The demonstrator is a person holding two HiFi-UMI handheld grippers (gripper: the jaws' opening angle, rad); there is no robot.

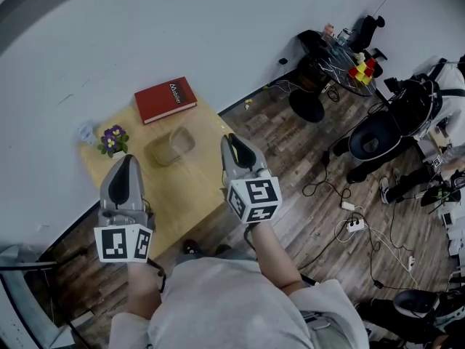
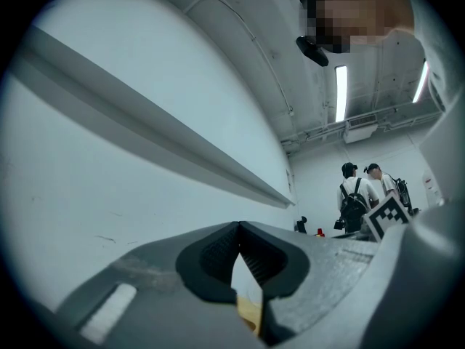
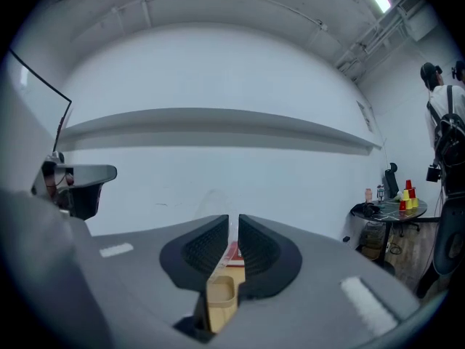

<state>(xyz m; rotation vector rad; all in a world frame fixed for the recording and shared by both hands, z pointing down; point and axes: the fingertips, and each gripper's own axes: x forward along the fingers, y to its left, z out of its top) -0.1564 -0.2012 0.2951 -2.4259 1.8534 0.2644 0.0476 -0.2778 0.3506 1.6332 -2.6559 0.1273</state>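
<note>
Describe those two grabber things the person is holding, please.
The left gripper and the right gripper are grey and beak-shaped, with black ribbed pads inside. Each carries a white cube printed with black square markers. The person wears a light short-sleeved shirt.

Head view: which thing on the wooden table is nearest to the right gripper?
The beige tray, just beside the tip of the right gripper. The red book and the purple flowers lie farther from it.

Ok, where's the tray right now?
In the head view the tray lies in the middle of the table, just below the book and right of the flowers.
</note>
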